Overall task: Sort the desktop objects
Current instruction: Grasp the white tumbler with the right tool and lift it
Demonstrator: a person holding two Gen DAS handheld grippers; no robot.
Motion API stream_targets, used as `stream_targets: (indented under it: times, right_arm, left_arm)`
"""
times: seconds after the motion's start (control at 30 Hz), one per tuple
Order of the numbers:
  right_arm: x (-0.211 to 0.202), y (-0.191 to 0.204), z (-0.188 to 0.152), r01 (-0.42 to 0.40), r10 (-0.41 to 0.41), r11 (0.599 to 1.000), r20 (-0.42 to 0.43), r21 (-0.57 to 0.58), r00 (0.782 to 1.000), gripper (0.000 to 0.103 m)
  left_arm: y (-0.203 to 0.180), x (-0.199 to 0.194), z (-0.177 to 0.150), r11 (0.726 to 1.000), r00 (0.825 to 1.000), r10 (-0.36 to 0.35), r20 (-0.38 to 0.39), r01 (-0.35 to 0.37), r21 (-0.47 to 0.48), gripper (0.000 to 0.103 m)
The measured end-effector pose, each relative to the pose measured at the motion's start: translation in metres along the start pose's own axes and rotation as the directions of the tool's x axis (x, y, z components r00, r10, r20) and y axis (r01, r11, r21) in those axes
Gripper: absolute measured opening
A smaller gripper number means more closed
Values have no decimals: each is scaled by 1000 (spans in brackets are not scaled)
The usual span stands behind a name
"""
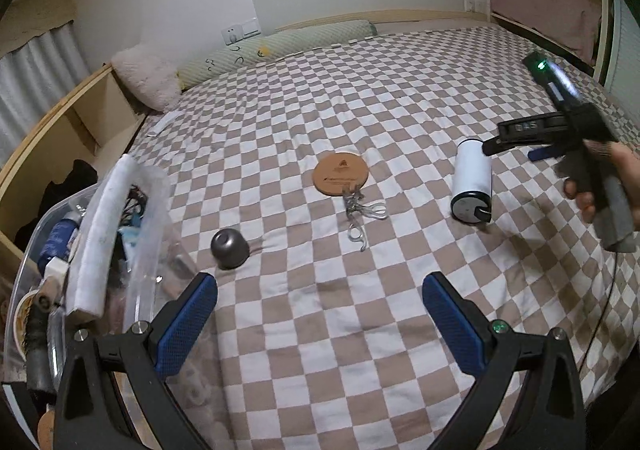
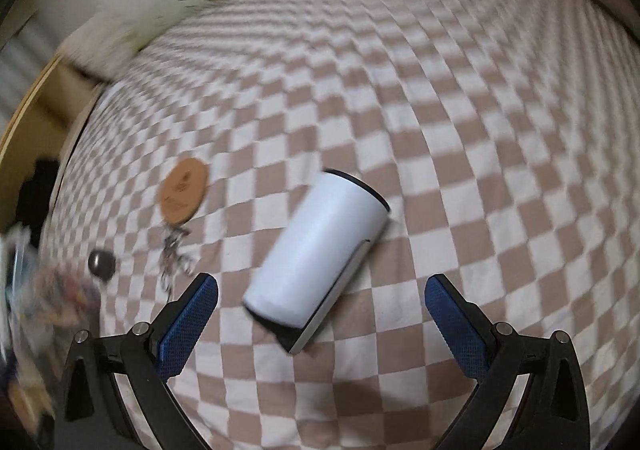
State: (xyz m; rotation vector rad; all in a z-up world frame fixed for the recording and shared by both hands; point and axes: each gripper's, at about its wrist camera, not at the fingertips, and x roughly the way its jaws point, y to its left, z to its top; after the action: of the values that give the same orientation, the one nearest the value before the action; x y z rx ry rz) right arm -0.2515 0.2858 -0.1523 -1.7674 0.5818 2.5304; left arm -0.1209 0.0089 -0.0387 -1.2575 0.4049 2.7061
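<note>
A white cylinder with a dark end cap lies on its side on the checkered bedspread. A round cork coaster, a bunch of clear clips on a ring and a small dark dome-shaped object lie to its left. My left gripper is open above bare bedspread. My right gripper is open, just above the near end of the white cylinder, not touching it. In the left wrist view the right gripper hangs over the cylinder, held by a hand.
A clear plastic bin full of mixed items, with a white foam strip sticking out, stands at the left edge of the bed. A pink pillow and a long bolster lie at the head. Wooden shelving runs along the left.
</note>
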Motion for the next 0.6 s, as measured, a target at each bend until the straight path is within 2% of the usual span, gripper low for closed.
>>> stream_targets:
  times: [0.1,0.17,0.23,0.37,0.5,0.6]
  right_arm:
    - [24,-14,6,-53,60,992,-61,116,996,103]
    - [36,-14,8,-67,78,989,-78,135,994,103]
    - [46,-8,11,-57,67,992,-87,113,994,102]
    - [70,-3,13,-33,47,993,-122,112,991,79]
    - [82,0,16,-49,60,995,-127,86,990,79]
    - [81,13,14,-29,26,999,-107,-24,994,78]
  left_arm:
    - [-3,8,1,1000,1000,-4,-13,5,10,103]
    - [-4,14,1,1000,1000,-7,-23,7,18,103]
    - [-6,20,2,1000,999,-9,-32,10,25,103]
    - [-7,26,2,999,999,-15,-46,17,33,103]
    - [-6,33,1,999,999,-13,-49,15,36,103]
    - [-4,41,-2,1000,998,1,-69,1,31,103]
